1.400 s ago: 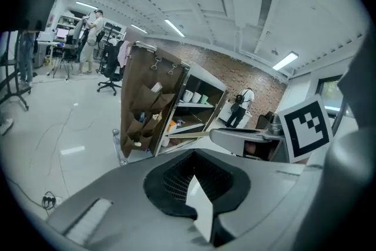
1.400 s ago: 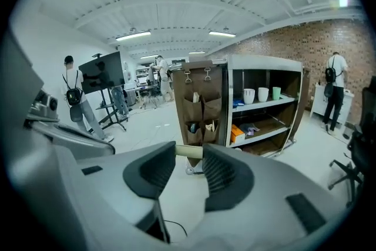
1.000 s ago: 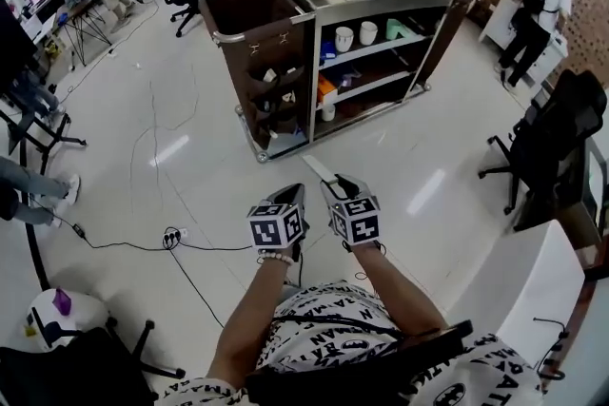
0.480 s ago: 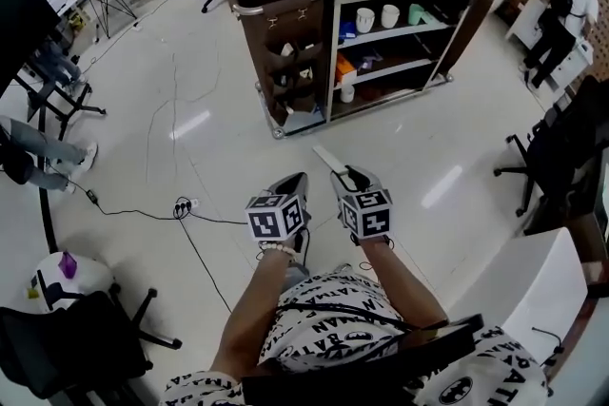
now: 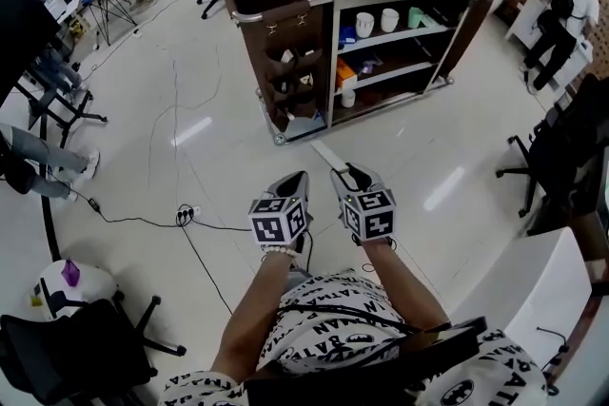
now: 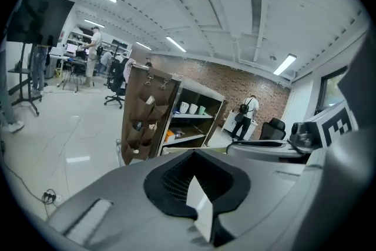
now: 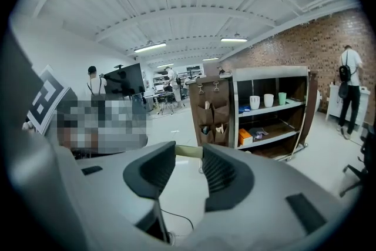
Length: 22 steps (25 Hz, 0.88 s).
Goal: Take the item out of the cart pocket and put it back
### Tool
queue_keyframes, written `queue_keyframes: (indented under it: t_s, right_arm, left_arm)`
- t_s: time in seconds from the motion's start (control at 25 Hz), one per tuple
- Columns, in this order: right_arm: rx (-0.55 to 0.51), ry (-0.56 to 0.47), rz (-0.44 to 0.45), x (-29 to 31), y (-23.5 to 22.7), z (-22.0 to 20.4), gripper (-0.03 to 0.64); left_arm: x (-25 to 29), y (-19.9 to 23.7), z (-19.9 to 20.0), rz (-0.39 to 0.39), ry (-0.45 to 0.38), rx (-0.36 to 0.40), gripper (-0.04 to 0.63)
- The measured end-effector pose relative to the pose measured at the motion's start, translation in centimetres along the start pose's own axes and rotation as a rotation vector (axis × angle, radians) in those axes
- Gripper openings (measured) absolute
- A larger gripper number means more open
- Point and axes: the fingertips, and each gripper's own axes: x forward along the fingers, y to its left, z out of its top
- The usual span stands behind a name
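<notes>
A steel-framed service cart (image 5: 331,43) with open shelves is standing on the pale glossy floor (image 5: 190,109) in the upper middle of the head view. Its brown fabric side panel (image 5: 262,62) is facing the person, with its sewn pockets (image 5: 297,76) gaping upward.

Lower in the frame the person is holding both tools side by side, well apart from the cart. The right gripper (image 5: 350,176) is pinching a flat, pale cream strip (image 5: 326,154): in the right gripper view the strip is bridging the gap between the two dark pads at their tips, so the jaws are pressing on its edges. The left gripper (image 5: 295,181) is carrying nothing, and its jaws are lying pressed together into one point.

So the task's thing is already out of its pocket. The strip's long axis is running from the right jaws up and slightly left in the head view, its free end aiming at the pocket panel. The pockets are lying straight ahead along that axis, and the right hand is the one placed to carry it there; returning it will probably call for tipping the free end downward over a pocket mouth.
</notes>
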Motion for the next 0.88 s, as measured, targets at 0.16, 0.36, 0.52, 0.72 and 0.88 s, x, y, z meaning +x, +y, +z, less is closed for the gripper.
queue_keyframes:
  t_s: [0.16,0.36,0.52,0.72,0.88]
  right_arm:
    - [0.012,0.001,-0.015,0.0,-0.6,0.0,0.157]
    - [0.025,0.012,-0.035,0.1,-1.4,-0.6,0.158]
    - [0.030,0.021,-0.042,0.3,-1.5,-0.4,0.158]
    - [0.027,0.025,-0.044,1.0,-1.3,-0.2,0.157]
    - [0.029,0.030,-0.048,1.7,-1.0,0.1,0.158]
  left_arm:
    - [0.5,0.0,0.2,-0.003,0.001,0.006,0.003]
    - [1.2,0.2,-0.4,-0.008,0.024,-0.003,0.003]
    - [1.4,0.4,-0.3,-0.010,0.032,-0.012,0.003]
    - [1.7,1.1,-0.1,-0.007,0.030,-0.022,0.003]
    - [2.0,1.7,0.2,-0.015,0.039,-0.026,0.003]
